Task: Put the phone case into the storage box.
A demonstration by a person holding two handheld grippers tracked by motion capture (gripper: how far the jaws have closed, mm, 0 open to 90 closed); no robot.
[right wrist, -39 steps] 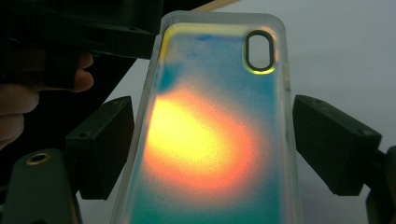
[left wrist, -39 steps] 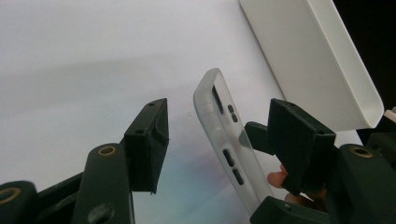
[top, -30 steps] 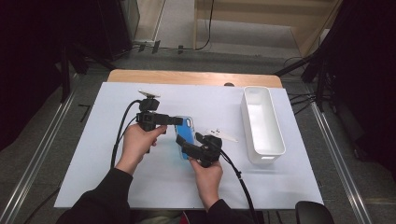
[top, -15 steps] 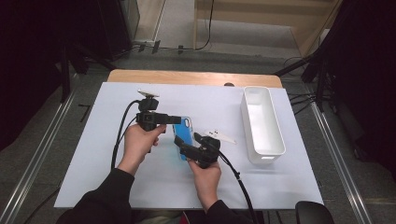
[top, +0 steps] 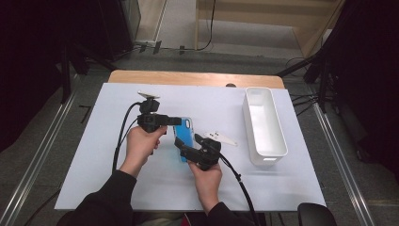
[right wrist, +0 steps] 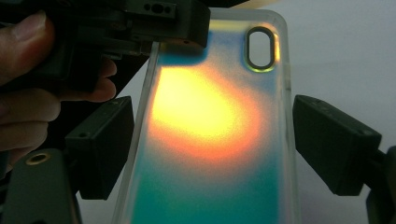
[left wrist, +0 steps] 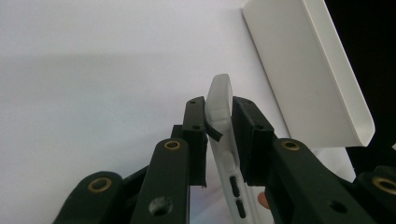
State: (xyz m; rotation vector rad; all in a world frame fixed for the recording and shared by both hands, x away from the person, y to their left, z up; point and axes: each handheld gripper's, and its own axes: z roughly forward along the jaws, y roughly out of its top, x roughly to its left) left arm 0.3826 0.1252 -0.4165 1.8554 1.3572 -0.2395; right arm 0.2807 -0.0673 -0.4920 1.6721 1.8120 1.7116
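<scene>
**Two grippers, one phone case**

The left gripper point(left wrist: 219, 128) has just been closing, and its jaws now pinch the phone case point(left wrist: 223, 140) across its thin edge, near a top corner. The right gripper point(right wrist: 205, 149) straddles the case's width lower down; its pads sit close to the sides, but a sliver of gap shows at each, so I can't tell whether it truly clamps. From above, the case point(top: 185, 134) hangs between both hands over the white table point(top: 94, 165), the white bin point(top: 263, 125) off to the right.

It looks light, bendy and slick, the glossy back point(right wrist: 210, 121) likely to slide, so the stiffer rim by the corners is the place to grip. A pale flat piece point(top: 223, 138) beside the right hand is too small to identify.
</scene>
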